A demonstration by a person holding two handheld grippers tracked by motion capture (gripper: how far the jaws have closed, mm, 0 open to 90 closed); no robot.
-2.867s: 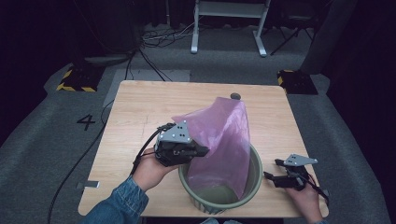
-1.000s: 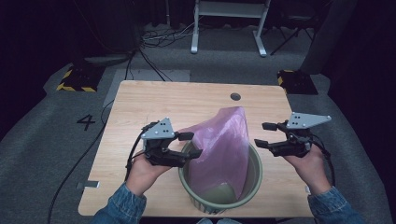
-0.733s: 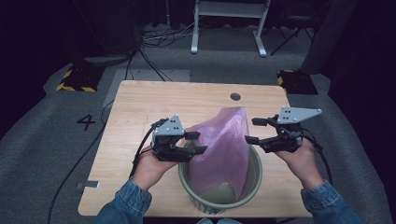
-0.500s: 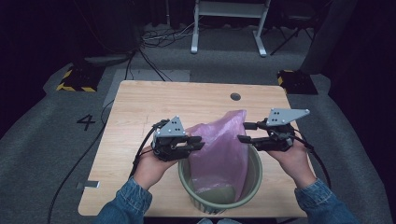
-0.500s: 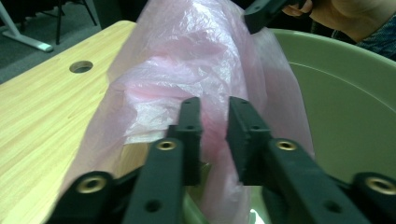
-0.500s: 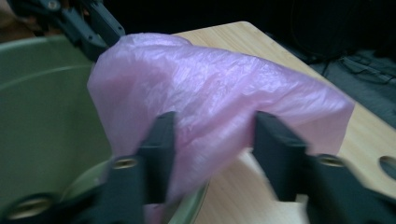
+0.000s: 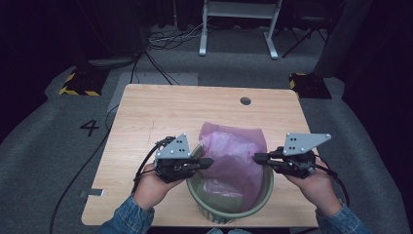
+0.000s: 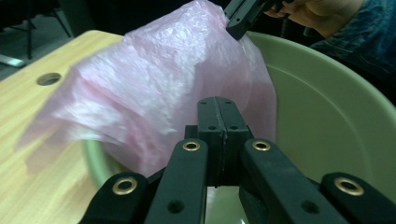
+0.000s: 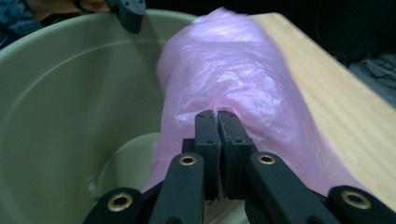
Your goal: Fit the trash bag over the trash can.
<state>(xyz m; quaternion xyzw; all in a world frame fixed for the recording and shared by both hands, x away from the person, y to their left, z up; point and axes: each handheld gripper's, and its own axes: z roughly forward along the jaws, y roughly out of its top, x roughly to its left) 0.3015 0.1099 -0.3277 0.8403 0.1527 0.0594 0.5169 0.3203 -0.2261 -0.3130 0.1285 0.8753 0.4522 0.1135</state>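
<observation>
Dark room, grey carpet, wooden table (image 7: 160, 114) with a green bucket (image 7: 265, 192) sitting at its near edge.

High view: both forearms coming in from the bottom, hands level, grippers pointing inward at each other across the bucket mouth. Left gripper (image 7: 207, 162) is reaching over the left rim, right gripper (image 7: 258, 158) over the right side. Pink plastic bag (image 7: 234, 153) is standing between the two tips, draping into the bucket.

Left gripper view: jaws have just been closing and are now pressing together, bag film bunching right at and beyond the tips. Can't tell whether film is pinched.

Right gripper view: same, jaws have just been closing, now meeting, bag (image 9: 233, 84) just ahead and right of the tips; pinch unclear.
</observation>
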